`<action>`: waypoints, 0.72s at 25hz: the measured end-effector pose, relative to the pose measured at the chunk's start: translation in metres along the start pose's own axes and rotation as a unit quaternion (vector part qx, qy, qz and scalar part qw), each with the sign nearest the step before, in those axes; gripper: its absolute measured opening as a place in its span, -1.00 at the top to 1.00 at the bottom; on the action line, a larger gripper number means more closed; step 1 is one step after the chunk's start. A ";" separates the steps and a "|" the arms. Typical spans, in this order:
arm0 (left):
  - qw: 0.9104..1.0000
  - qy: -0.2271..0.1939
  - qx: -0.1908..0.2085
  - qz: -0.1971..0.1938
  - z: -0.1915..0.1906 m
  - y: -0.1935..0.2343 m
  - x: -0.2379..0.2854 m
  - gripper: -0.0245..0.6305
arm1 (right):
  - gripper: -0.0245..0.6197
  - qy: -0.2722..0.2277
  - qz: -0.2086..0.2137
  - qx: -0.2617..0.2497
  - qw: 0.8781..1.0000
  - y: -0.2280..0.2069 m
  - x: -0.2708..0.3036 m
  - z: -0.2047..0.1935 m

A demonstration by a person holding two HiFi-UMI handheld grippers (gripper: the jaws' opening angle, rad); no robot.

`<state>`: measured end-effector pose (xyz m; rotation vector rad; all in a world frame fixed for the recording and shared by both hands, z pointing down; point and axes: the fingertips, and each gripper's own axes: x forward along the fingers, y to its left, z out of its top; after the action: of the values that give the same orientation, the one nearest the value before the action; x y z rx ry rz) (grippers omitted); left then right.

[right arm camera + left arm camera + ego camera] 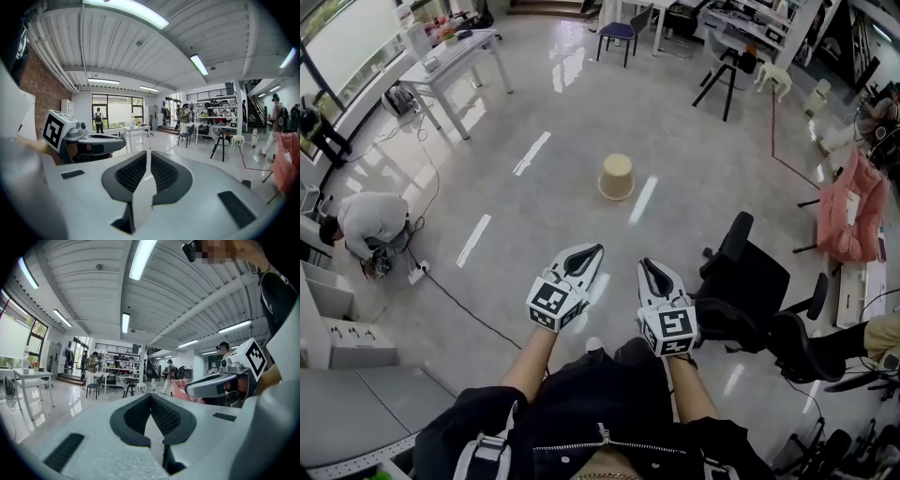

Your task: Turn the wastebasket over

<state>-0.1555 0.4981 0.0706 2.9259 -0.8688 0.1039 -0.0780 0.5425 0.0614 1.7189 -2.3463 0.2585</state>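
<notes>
Head view: tan, tapered wastebasket (616,176) stands alone on the glossy grey floor (534,216), well ahead of both grippers. Left gripper (589,253) & right gripper (651,270) are both clenched, nothing betw. the jaws. Step's the approach, I'd say: walk in, open jaws early, take opp. sides of the basket.

- No words, brand names or numbers can be read in any view.
- Each gripper's cube carries only black-and-white square markers (555,302), which are patterns, not text.
</notes>
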 end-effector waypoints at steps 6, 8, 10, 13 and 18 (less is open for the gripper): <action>1.000 0.006 -0.008 -0.003 -0.005 0.025 0.024 0.91 | 0.88 -0.004 -0.004 -0.002 1.000 -0.014 0.033 0.011; 1.000 0.006 -0.010 -0.003 -0.005 0.037 0.037 0.91 | 0.88 -0.004 -0.004 0.000 1.000 -0.023 0.050 0.013; 1.000 0.010 -0.009 -0.001 -0.006 0.051 0.047 0.91 | 0.88 -0.002 -0.002 0.007 1.000 -0.030 0.070 0.012; 1.000 0.015 -0.011 0.012 -0.004 0.073 0.062 0.91 | 0.88 0.001 0.007 0.014 1.000 -0.040 0.098 0.013; 1.000 0.009 -0.008 0.028 0.015 0.110 0.108 0.91 | 0.88 -0.006 0.018 0.014 1.000 -0.080 0.143 0.038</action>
<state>-0.1251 0.3464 0.0723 2.8824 -0.9453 0.1276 -0.0463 0.3778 0.0653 1.6954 -2.3962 0.2881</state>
